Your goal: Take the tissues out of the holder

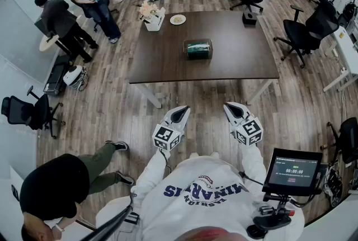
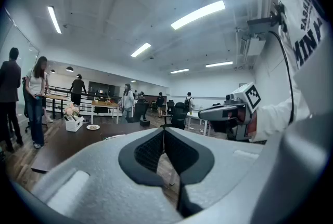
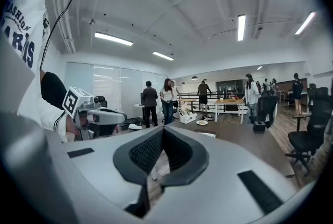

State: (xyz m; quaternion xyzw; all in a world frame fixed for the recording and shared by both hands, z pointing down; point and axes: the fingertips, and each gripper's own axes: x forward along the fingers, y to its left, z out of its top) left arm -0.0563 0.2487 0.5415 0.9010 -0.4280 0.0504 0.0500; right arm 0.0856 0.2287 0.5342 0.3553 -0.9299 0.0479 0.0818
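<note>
Now: left gripper [image 1: 181,112] and right gripper [image 1: 229,107] both pressed together, empty, held off the near edge of the surface [image 1: 162,64]. Holder [image 1: 188,44] sits mid-surface, tissues [image 1: 198,51] inside, well apart from both.

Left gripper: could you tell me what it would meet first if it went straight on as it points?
Probably the near edge of the dark table, across the floor from the shut left gripper; depth is hard to judge.
</note>
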